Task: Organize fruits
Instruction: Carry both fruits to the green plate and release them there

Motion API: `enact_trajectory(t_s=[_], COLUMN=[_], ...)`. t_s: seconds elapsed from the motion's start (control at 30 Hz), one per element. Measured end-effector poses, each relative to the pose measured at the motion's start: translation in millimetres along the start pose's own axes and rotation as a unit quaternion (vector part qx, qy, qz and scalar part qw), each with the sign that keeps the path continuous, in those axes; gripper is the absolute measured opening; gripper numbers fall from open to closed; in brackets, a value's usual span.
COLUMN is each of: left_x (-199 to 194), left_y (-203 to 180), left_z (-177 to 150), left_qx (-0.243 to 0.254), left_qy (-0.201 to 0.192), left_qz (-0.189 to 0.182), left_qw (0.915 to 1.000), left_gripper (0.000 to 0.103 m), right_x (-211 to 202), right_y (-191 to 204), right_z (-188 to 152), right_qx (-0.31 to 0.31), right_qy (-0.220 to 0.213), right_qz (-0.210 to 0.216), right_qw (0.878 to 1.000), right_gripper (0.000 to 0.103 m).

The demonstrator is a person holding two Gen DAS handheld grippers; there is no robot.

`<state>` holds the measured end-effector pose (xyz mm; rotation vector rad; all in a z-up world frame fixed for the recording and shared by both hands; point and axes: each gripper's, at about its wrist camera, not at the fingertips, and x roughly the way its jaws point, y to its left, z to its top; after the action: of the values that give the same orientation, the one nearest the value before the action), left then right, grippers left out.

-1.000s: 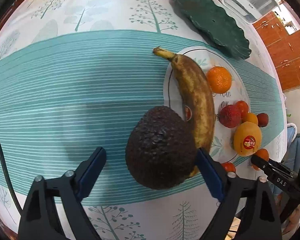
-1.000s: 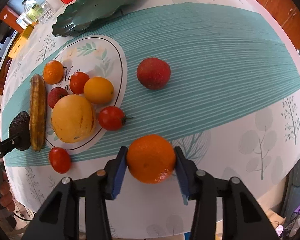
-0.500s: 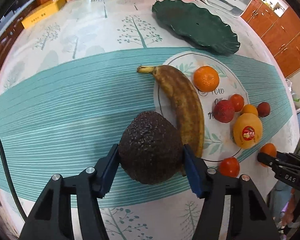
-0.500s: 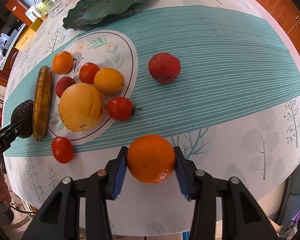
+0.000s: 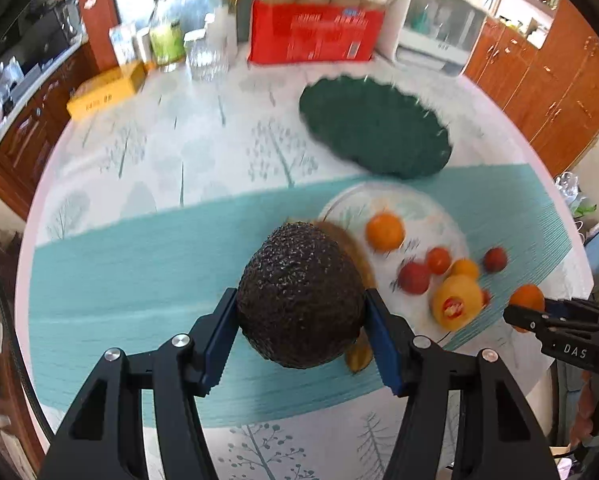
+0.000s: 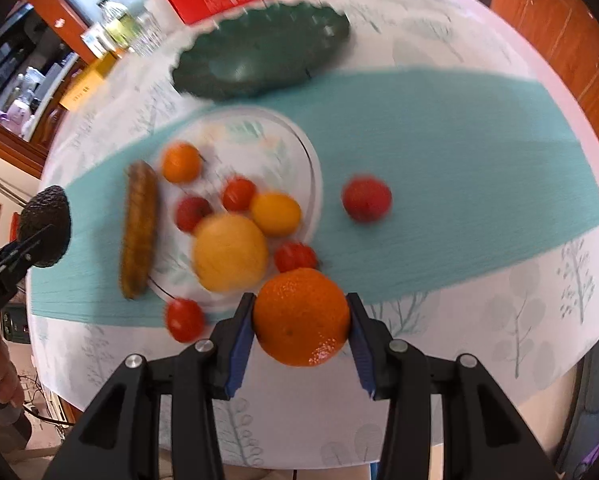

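My left gripper (image 5: 301,338) is shut on a dark avocado (image 5: 301,296) and holds it above the table. My right gripper (image 6: 301,332) is shut on an orange (image 6: 301,316) and holds it above the table's near edge. It shows in the left wrist view (image 5: 527,298) too. A dark green leaf-shaped plate (image 5: 373,132) lies empty at the back. The white round plate (image 6: 283,136) holds a small orange (image 6: 181,162), a yellow fruit (image 6: 229,254) and other small fruits. A banana (image 6: 139,228) lies at its left rim.
A red fruit (image 6: 366,199) lies on the teal cloth right of the white plate. Two tomatoes (image 6: 185,319) lie near its front rim. A red box (image 5: 311,36), jars and a yellow box (image 5: 105,94) stand at the table's back.
My left gripper closed on the avocado and lifted it off the table. My right gripper rose with the orange. Both views tilted up toward the back of the table.
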<state>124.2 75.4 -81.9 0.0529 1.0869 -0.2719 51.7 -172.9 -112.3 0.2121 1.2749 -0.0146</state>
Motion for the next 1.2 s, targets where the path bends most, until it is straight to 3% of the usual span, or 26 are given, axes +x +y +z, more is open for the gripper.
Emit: enact_trajectory(t_s=[0.33, 0.5, 0.63, 0.73, 0.93, 1.2], left_x=[-41, -22, 24, 72, 149, 196], left_y=[-34, -55, -59, -60, -60, -60], left_z=[87, 144, 178, 194, 199, 191], left_qx=[0.042, 0.044, 0.013, -0.01, -0.034, -0.05], left_qy=[-0.074, -0.085, -0.062, -0.033, 0.021, 0.065], left_qz=[-0.019, -0.026, -0.033, -0.037, -0.035, -0.015], left_qw=[0.9962, 0.995, 0.9974, 0.9987, 0.9986, 0.9965], left_gripper=[0.06, 0.06, 0.06, 0.06, 0.06, 0.061], right_x=[-92, -90, -39, 5, 92, 127], right_y=[51, 56, 39, 28, 6, -3], right_z=[111, 176, 227, 246, 254, 252], right_qx=[-0.074, -0.094, -0.092, -0.098, -0.111, -0.134], right_qy=[-0.128, -0.153, -0.116, -0.085, -0.015, 0.006], right_qz=[0.008, -0.007, -0.011, -0.015, 0.007, 0.021], right_qw=[0.989, 0.984, 0.989, 0.991, 0.994, 0.991], right_gripper=[0.044, 0.044, 0.044, 0.044, 0.044, 0.046])
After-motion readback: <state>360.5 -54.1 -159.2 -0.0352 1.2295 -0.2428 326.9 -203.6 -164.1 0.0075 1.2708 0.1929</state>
